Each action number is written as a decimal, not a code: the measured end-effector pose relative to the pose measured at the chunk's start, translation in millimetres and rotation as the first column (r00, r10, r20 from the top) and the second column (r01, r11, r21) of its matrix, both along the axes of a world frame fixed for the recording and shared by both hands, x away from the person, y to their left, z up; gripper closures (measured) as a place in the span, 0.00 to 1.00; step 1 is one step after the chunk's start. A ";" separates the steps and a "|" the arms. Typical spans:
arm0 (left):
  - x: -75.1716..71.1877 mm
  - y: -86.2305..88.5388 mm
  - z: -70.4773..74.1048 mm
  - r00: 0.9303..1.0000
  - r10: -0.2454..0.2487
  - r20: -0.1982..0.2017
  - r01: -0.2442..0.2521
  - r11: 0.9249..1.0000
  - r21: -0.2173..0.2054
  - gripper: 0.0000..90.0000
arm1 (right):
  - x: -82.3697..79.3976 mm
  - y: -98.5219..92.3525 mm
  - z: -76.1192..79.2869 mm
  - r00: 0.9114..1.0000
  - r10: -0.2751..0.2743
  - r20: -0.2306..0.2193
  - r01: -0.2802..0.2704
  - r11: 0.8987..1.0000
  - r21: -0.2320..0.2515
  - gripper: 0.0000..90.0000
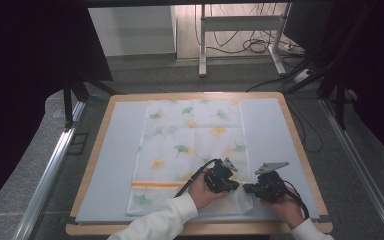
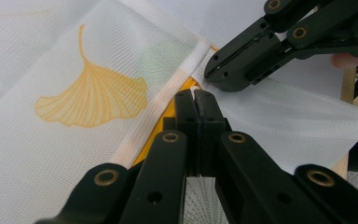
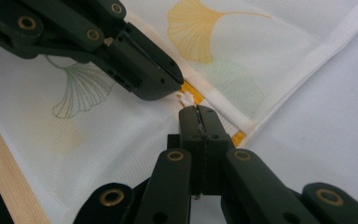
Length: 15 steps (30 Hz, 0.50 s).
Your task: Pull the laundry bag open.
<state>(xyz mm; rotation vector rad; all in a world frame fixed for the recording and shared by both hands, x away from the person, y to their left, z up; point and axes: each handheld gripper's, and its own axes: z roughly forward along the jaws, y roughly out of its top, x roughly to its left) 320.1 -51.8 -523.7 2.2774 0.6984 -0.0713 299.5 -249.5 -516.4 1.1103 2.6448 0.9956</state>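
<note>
A white cloth [image 1: 190,140] printed with yellow and green ginkgo leaves lies flat on a pale blue mat [image 1: 110,165], with an orange stripe [image 1: 155,184] near its front end. My left gripper [image 1: 236,186] and right gripper [image 1: 246,188] meet tip to tip at the cloth's front right part. In the left gripper view my left gripper [image 2: 196,93] is shut, pinching the hem by the orange stripe, and the right gripper [image 2: 208,74] nips the same seam. In the right gripper view my right gripper [image 3: 198,109] is shut on a white tuft of cloth [image 3: 261,60], facing the left gripper [image 3: 179,86].
The mat lies on a wooden table [image 1: 97,145], whose front edge [image 3: 9,163] runs close behind the grippers. Metal rails [image 1: 50,170] flank the table on the floor. A white stand [image 1: 202,45] and cables [image 1: 255,45] lie beyond the far edge.
</note>
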 end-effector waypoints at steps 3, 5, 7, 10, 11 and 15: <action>0.0 0.4 0.1 1.000 0.002 -0.002 -0.002 1.000 -0.004 1.00 | -0.1 -0.7 -0.3 1.000 -0.004 -0.004 0.004 1.000 0.003 1.00; -0.2 0.4 0.3 1.000 0.003 -0.002 -0.003 1.000 -0.004 1.00 | -0.1 -0.6 -0.3 1.000 0.001 -0.002 -0.001 1.000 0.001 1.00; -0.5 1.2 0.6 1.000 0.002 -0.002 -0.002 1.000 -0.004 1.00 | -0.4 -0.4 -0.2 1.000 0.004 0.000 -0.004 1.000 -0.001 1.00; -0.4 1.8 0.6 1.000 0.003 -0.004 -0.003 1.000 -0.006 1.00 | -0.4 -0.4 -0.3 1.000 0.007 0.000 -0.007 1.000 -0.002 1.00; -0.6 1.9 0.5 1.000 0.003 -0.004 -0.003 1.000 -0.007 1.00 | -0.4 -0.4 -0.3 1.000 0.007 0.000 -0.007 1.000 -0.002 1.00; -0.8 2.4 0.4 1.000 -0.001 -0.002 0.001 1.000 -0.003 1.00 | -0.7 -0.1 -0.2 1.000 0.012 0.008 -0.012 1.000 -0.009 1.00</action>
